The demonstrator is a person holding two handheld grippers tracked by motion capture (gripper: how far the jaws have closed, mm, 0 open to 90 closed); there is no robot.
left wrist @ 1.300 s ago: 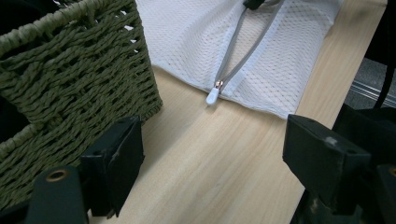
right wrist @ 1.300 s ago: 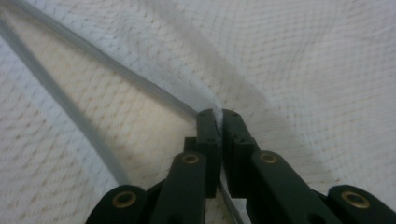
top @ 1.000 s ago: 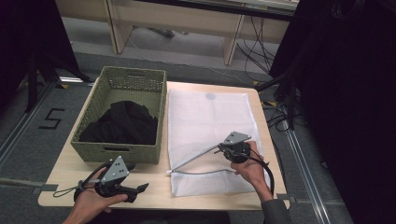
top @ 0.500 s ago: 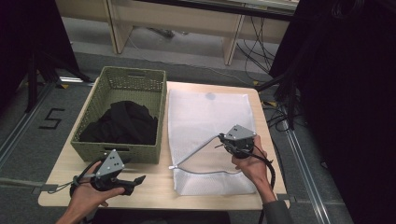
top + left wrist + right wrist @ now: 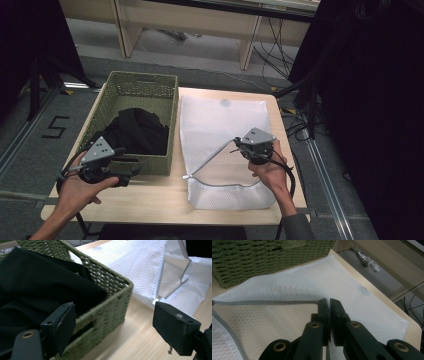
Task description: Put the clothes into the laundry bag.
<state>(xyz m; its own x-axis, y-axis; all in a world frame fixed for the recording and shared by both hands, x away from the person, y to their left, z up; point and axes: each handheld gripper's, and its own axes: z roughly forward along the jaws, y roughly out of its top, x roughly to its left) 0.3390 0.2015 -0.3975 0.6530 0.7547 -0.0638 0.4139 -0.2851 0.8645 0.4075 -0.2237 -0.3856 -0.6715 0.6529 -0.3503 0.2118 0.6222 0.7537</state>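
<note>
Right gripper jaws pinch mesh bag edge; pinched strip of zipper hem hidden between pads.
Bag's inside under lifted flap not readable in high view.
Black garment: lower folds hidden by basket wall; kind of garment cannot tell.
Left gripper view: basket far end, garment left side cut off by frame edge.
Left gripper jaw tips too dark to separate in high view.

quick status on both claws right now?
Left claw: open, empty, beside the green basket.
Right claw: shut on the zipper edge of the white mesh bag, lifting it open.
</note>
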